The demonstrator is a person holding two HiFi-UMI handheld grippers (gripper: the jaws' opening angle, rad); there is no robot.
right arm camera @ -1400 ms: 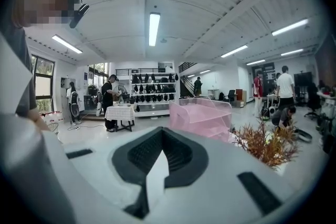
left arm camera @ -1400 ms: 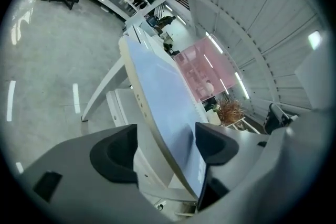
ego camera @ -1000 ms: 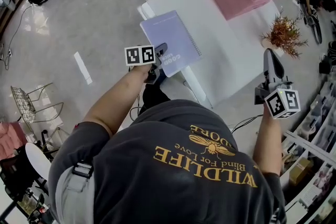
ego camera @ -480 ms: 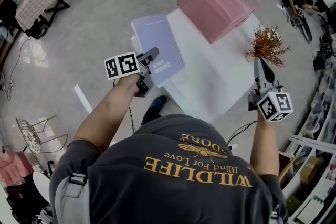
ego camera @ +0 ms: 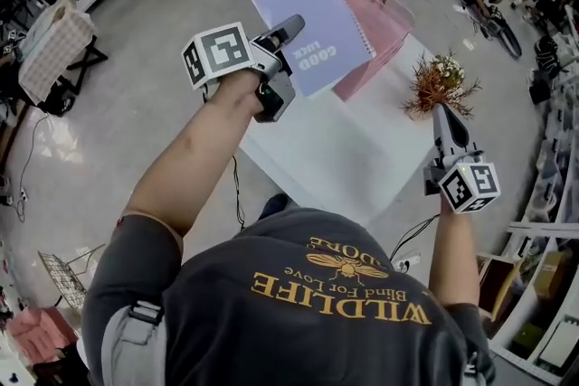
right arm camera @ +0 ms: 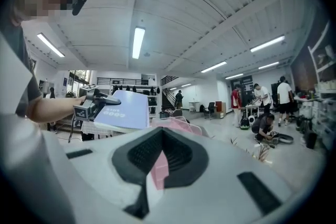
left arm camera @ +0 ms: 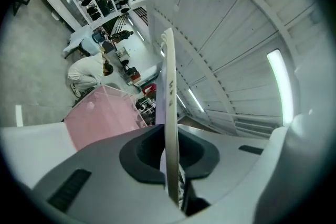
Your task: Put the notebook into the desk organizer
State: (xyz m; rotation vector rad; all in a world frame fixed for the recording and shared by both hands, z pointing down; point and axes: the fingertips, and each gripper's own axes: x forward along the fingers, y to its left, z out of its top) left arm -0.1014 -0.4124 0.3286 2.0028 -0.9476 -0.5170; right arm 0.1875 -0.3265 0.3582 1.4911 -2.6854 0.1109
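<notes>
My left gripper (ego camera: 288,30) is raised high, shut on the lower edge of the lavender spiral notebook (ego camera: 308,14); its jaws have just been closing tighter on it. The notebook hangs flat in the air over the near-left side of the clear pink desk organizer (ego camera: 384,14), which stands at the far end of the white table (ego camera: 335,154). In the left gripper view the notebook (left arm camera: 169,86) shows edge-on between the jaws, with the organizer (left arm camera: 105,118) beyond. My right gripper (ego camera: 445,115) hovers shut and empty at the table's right edge, and its view shows the notebook (right arm camera: 126,110) to its left.
A small dried plant (ego camera: 441,84) in a pot stands on the table's right side, just beyond the right gripper's tip. Several people sit or stand on the grey floor beyond the table. Shelving lines the room's right side.
My left gripper has lifted the notebook off the table's left corner and carried it up and toward the organizer. The right gripper has risen slightly.
</notes>
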